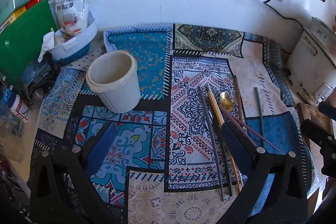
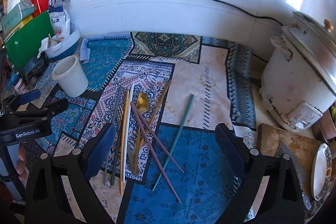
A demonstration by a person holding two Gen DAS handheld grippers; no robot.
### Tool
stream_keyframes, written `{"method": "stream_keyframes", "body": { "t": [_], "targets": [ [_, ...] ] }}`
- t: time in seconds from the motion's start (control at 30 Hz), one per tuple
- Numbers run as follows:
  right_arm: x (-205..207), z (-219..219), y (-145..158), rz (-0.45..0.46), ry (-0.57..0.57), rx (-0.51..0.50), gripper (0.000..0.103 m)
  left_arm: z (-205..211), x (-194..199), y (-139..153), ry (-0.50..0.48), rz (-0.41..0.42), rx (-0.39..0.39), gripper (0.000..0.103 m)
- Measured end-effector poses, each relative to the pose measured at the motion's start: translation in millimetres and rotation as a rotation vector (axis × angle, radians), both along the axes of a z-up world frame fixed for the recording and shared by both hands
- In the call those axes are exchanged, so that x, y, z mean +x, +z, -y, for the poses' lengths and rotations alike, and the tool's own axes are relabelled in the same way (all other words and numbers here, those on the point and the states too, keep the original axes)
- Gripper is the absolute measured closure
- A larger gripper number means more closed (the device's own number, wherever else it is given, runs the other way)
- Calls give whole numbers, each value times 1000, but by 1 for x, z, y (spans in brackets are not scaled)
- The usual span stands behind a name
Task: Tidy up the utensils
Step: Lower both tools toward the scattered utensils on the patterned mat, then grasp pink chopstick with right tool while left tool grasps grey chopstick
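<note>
Glossy gold metal spoon [image 2: 142, 102], matt white plastic cup [image 1: 114, 81], printed cloth [image 1: 147, 135]

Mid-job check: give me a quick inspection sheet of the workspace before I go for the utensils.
Surface: patterned cloth, flat.
Job's things: chopsticks and gold spoon lying loose, some crossed; white cup upright, nothing seen inside.
Clutter: basket of bags, green board.
Grippers: left tongs and right tongs open, holding nothing.
Cables: black cord along the wall.
Surroundings: rice cooker, wooden board, plate.
</note>
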State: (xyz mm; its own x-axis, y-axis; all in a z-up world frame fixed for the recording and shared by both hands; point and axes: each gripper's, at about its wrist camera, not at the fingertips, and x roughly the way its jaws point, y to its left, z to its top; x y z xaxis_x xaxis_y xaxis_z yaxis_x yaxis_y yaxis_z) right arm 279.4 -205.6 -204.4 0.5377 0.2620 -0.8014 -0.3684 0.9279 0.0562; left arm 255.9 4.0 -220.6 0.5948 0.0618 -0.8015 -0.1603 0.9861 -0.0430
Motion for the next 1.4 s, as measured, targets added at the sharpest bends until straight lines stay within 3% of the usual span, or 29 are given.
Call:
{"method": "stream_keyframes", "body": {
  "t": [0.17, 0.33, 0.4, 0.5, 0.67, 0.97, 1.17, 1.4],
  "targets": [
    [26, -8, -29, -98, 82, -6, 31, 5, 30, -35, -38, -148, -97, 21],
    [46, -12, -55, -186, 149, -13, 37, 9, 53, -65, -40, -275, -227, 43],
    [49, -14, -63, -223, 181, -13, 46, 11, 58, -74, -44, -303, -261, 52],
    [56, -18, -72, -263, 223, -6, 52, 15, 63, -80, -50, -325, -267, 59],
    [66, -26, -83, -321, 288, 20, 71, 22, 71, -87, -63, -341, -285, 71],
    [74, -47, -100, -401, 367, 39, 82, 28, 79, -92, -82, -352, -323, 98],
    [86, -52, -106, -434, 343, 46, 92, 28, 78, -87, -83, -334, -329, 98],
    [81, -59, -105, -434, 396, 23, 93, 19, 71, -76, -66, -299, -321, 98]
  ]
}}
